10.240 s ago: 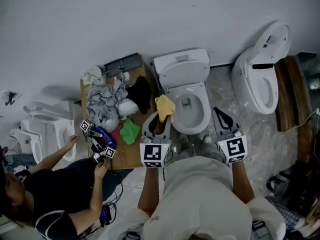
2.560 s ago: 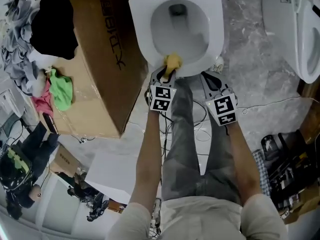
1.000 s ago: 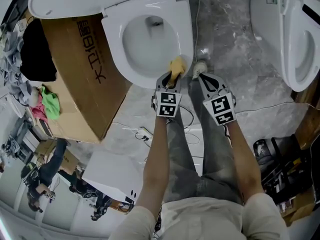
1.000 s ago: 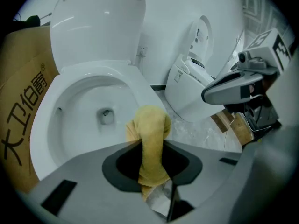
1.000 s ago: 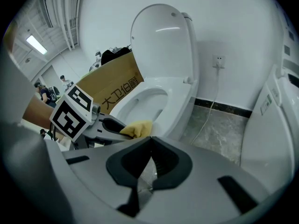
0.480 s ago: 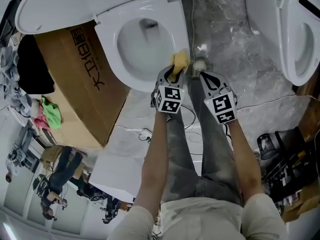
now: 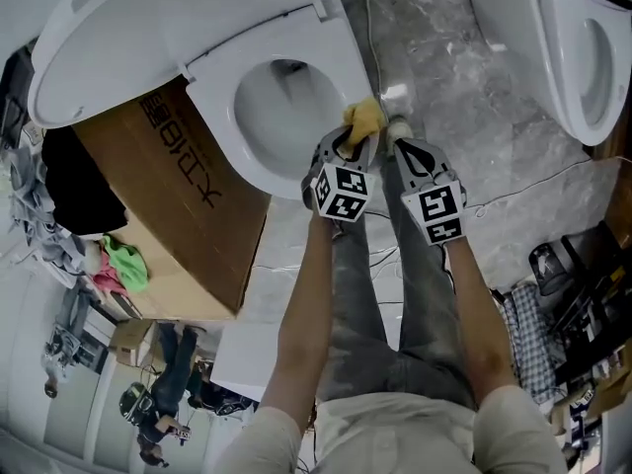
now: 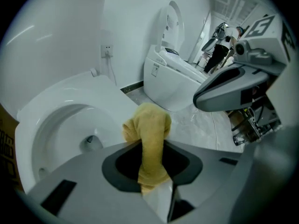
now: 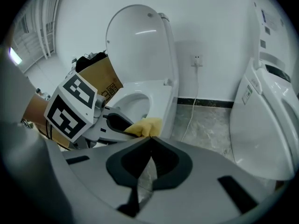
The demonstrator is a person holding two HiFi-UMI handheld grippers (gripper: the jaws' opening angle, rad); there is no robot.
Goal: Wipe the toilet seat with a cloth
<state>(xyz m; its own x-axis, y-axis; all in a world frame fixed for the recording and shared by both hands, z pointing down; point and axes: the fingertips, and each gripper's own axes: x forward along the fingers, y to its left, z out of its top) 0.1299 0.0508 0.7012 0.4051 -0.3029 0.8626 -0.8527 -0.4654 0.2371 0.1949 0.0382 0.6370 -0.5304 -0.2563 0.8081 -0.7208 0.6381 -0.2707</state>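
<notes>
One yellow cloth, bunched and twisted, lies against the front rim of the toilet seat; a second toilet stands nearby. Of the two tools, the left hand-held gripper is clamped on the cloth. The right hand-held gripper, just beside it, has its jaws together on nothing.

We've got the cloth on the seat's near right edge, pinched between the left gripper's jaws. The right gripper is just beside it on the right, over the floor. The lid stands up behind the bowl. A box sits just left of the toilet. A second toilet is well apart, right.
</notes>
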